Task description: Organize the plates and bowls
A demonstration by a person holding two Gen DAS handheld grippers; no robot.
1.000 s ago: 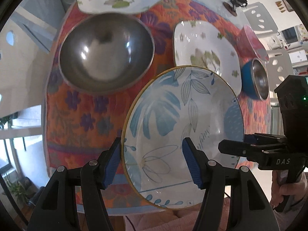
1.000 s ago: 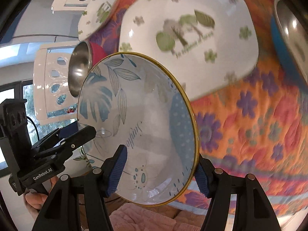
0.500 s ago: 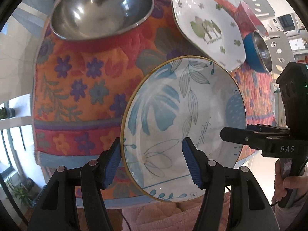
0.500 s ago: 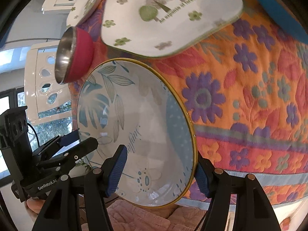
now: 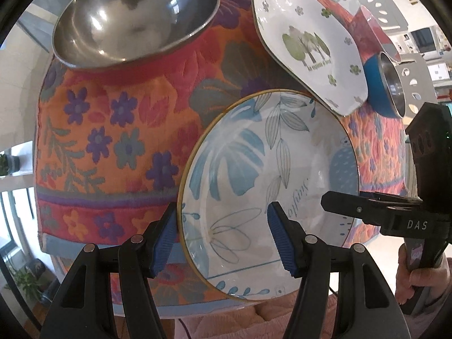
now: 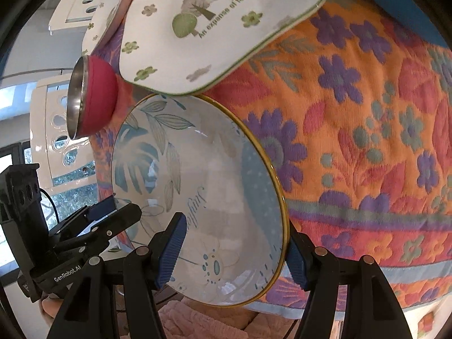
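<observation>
Left wrist view: left gripper [image 5: 221,237] and right gripper [image 6: 236,250] each clamping blue-leaf plate [image 5: 268,180] rim. Keep level; lower evenly onto floral cloth [image 5: 113,130], release together.

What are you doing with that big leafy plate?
A person holds a gripper in each hand, and both grip the blue leaf plate by opposite edges: the left gripper on one side, the right gripper on the other. The plate is held at the near edge of the flowery tablecloth. Behind it sit a steel bowl, a tree-print plate, a blue bowl and a red bowl.
</observation>
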